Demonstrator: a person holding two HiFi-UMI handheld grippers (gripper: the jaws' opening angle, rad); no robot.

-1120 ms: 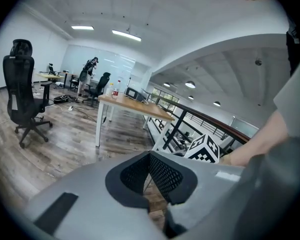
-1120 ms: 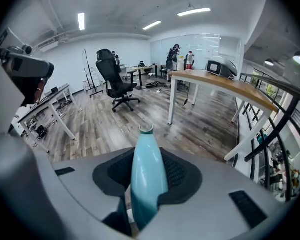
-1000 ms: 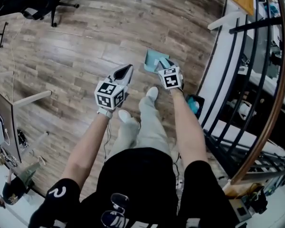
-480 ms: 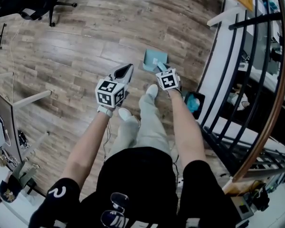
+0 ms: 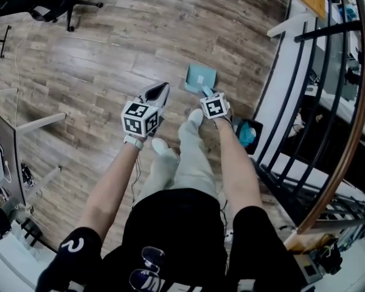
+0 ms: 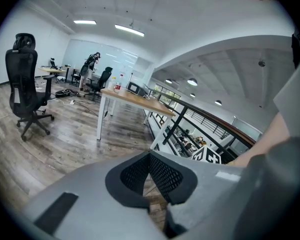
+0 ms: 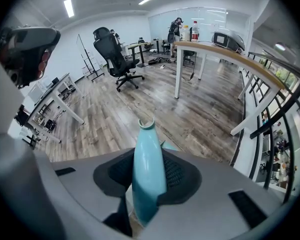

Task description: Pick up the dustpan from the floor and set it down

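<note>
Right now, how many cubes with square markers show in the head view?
2. One cube sits on the left tool; the other on the right tool, whose jaws have just closed further on the dustpan handle. None seems hidden.

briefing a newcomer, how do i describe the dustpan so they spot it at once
Find the wooden handrail on the person's right, then the wood floor beside it, ahead of the person's white shoes. The dustpan is the pale teal flat tray there, the only thing whose handle sits clamped in the right gripper.
</note>
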